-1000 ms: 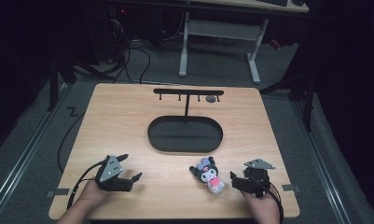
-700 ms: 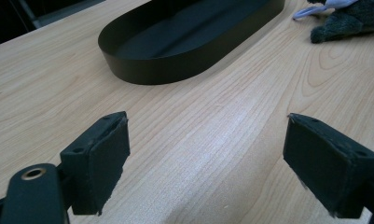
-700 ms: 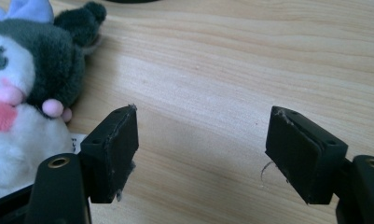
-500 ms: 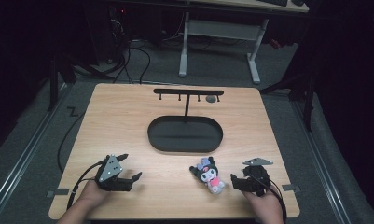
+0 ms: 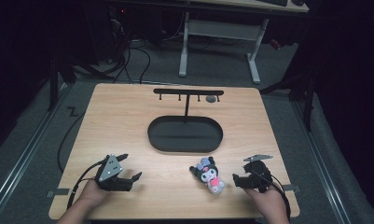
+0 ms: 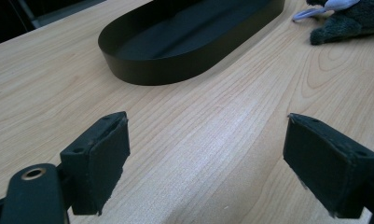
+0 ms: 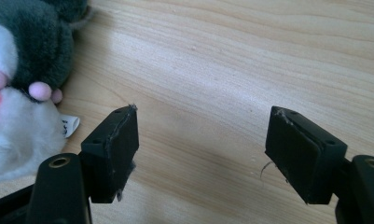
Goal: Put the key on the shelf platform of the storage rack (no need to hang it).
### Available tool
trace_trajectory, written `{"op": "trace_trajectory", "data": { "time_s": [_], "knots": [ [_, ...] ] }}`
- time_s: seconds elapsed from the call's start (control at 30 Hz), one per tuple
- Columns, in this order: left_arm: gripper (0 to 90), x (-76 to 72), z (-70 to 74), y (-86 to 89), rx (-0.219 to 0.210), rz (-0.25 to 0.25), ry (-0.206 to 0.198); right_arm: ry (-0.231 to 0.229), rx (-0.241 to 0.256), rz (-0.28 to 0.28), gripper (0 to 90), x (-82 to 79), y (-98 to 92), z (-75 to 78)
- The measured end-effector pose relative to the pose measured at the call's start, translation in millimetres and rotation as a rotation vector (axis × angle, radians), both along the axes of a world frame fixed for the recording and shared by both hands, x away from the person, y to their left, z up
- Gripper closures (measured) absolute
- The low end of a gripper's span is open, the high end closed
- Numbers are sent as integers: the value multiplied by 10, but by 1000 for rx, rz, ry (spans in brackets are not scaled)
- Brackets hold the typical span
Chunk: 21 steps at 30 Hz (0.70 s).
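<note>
Pale wood table (image 5: 128,121), near edge: a plush (image 5: 209,173) is laid on it, dark ears, white-pink body, just left of the right gripper (image 5: 237,179) and in front of the black oval tray (image 5: 184,134). A black rack (image 5: 188,92) with small hooks is seen behind the tray.

Right gripper: jaws spread wide, nothing held between them, only bare wood seen in the gap in the right gripper view. The plush (image 7: 21,79) is placed just outside its left jaw, not between the jaws; whether that pad touches the plush can't be told, edge is cropped.

Left gripper (image 5: 128,179): jaws spread too, empty, resting low over the table, well apart from the plush. In the left gripper view the tray (image 6: 184,42) is seen ahead and a bit of the plush (image 6: 348,21) at top right.

Step judged: plush about to be grasped by the right gripper, probably for the tray or a rack hook.

Risks as judged:
- jaws closed from here would pinch air, plush being off to the side
- a sideways sweep with the outer jaw could shove the plush away or roll it over
- soft body squashes, so a shallow pinch on fur or the small tag could slip on lift
- plush is near the table's front edge, a push toward the person may drop it off
</note>
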<state>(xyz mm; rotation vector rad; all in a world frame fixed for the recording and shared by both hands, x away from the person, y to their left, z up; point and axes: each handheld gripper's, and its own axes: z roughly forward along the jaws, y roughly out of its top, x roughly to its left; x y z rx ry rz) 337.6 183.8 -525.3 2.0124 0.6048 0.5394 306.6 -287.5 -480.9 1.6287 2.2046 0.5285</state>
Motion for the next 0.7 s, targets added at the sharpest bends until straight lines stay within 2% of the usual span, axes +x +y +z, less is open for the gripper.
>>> {"op": "trace_trajectory", "data": {
  "time_s": [0.5,0.7],
  "knots": [
    [154,2,-3,-5,3,0,0,126,-29,35,258,67,32,107],
    [154,-4,-3,-9,8,-2,-3,208,-53,61,248,90,68,141]
  ]
}}
